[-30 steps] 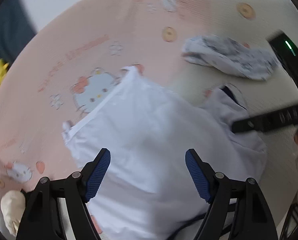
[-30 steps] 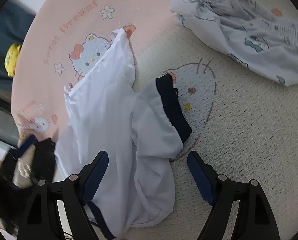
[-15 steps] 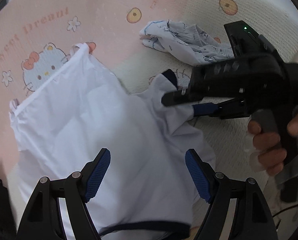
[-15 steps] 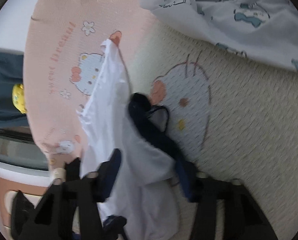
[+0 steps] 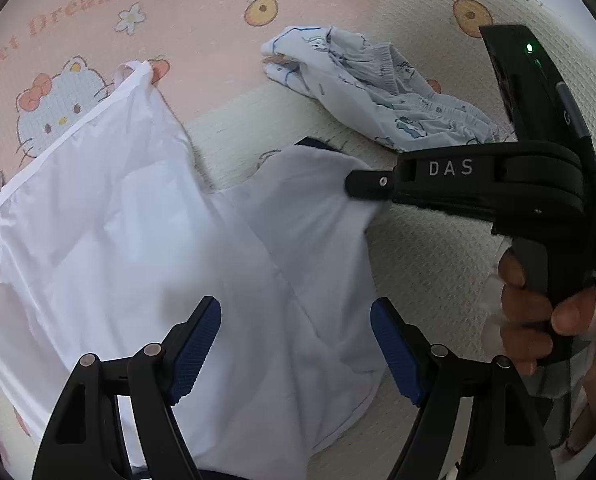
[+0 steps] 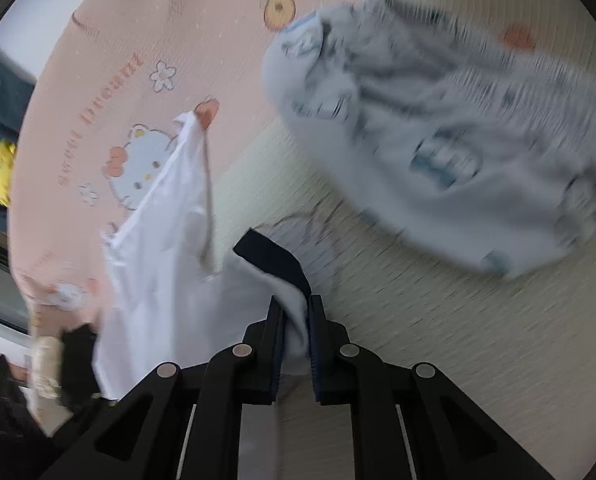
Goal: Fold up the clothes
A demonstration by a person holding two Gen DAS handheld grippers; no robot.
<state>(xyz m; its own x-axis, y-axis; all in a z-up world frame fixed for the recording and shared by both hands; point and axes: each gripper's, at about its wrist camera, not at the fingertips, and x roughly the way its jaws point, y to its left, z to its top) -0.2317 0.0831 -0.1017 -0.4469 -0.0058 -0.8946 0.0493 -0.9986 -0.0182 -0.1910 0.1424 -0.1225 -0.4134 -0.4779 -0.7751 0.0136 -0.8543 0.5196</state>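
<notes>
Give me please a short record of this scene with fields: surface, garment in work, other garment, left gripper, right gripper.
surface: pink and cream cartoon-print blanket
garment in work: white shirt with dark navy sleeve cuff, spread out, not yet folded
other garment: pale blue printed piece, crumpled, lying apart from the shirt
left gripper: open above the shirt body, holding nothing
right gripper: jaws have just been closing, now shut on the sleeve of the white shirt near the cuff

"DAS" on the right gripper [image 5: 352,186]; seemingly "Sweet Dream" (pink lettering) on the blanket [image 5: 202,4]
</notes>
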